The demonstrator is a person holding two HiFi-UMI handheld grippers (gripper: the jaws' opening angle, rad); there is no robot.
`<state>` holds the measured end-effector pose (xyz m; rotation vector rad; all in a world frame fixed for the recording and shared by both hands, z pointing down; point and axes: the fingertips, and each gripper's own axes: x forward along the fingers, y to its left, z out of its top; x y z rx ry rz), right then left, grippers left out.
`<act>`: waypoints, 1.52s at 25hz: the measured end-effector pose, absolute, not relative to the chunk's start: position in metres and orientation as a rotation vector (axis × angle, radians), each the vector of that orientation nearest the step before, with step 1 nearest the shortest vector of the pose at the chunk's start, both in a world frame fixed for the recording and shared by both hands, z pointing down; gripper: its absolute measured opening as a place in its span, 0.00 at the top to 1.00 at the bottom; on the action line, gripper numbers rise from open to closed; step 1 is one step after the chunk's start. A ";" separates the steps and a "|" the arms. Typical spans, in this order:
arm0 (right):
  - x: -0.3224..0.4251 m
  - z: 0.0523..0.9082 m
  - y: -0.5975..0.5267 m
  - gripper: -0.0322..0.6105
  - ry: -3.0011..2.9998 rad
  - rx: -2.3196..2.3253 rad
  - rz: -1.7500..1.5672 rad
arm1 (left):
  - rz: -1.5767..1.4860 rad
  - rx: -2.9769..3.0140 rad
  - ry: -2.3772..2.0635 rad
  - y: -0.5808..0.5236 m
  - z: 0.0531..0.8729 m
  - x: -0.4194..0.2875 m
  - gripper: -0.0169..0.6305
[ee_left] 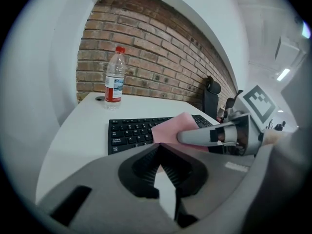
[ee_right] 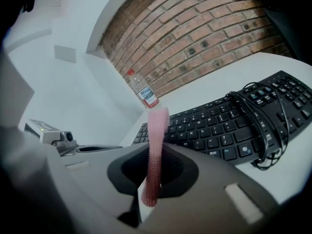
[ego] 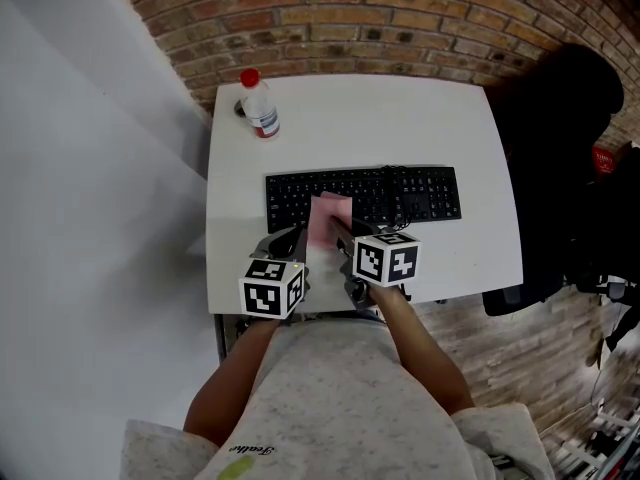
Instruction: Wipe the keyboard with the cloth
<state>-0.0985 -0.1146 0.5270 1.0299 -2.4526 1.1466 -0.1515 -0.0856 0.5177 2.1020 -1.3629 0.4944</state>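
The black keyboard (ego: 360, 196) lies across the middle of the white table (ego: 470, 128), with its cable (ego: 397, 193) coiled over its right part. A pink cloth (ego: 329, 219) sits over the keyboard's near edge, and my right gripper (ego: 338, 232) is shut on it. In the right gripper view the cloth (ee_right: 156, 145) stands edge-on between the pads, above the keyboard (ee_right: 229, 126). My left gripper (ego: 289, 239) is just left of the cloth, near the table's front edge. In the left gripper view its tips (ee_left: 159, 148) meet with nothing clearly held, and the cloth (ee_left: 170, 128) lies just beyond them.
A clear water bottle with a red cap (ego: 260, 103) stands at the table's far left corner, a small cap (ego: 240, 109) beside it. A black chair (ego: 560, 158) is close to the table's right side. A brick wall runs behind the table.
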 end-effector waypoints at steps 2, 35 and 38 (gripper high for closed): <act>-0.090 0.527 -0.116 0.92 -2.448 1.046 1.149 | 0.498 2.107 -1.354 -0.086 0.518 -0.144 0.99; 0.030 0.519 -0.131 0.92 -2.444 1.151 1.008 | 0.576 2.209 -1.223 -0.112 0.520 -0.032 0.99; 0.039 0.520 -0.133 0.92 -2.444 1.159 1.005 | 0.579 2.216 -1.221 -0.115 0.520 -0.023 0.99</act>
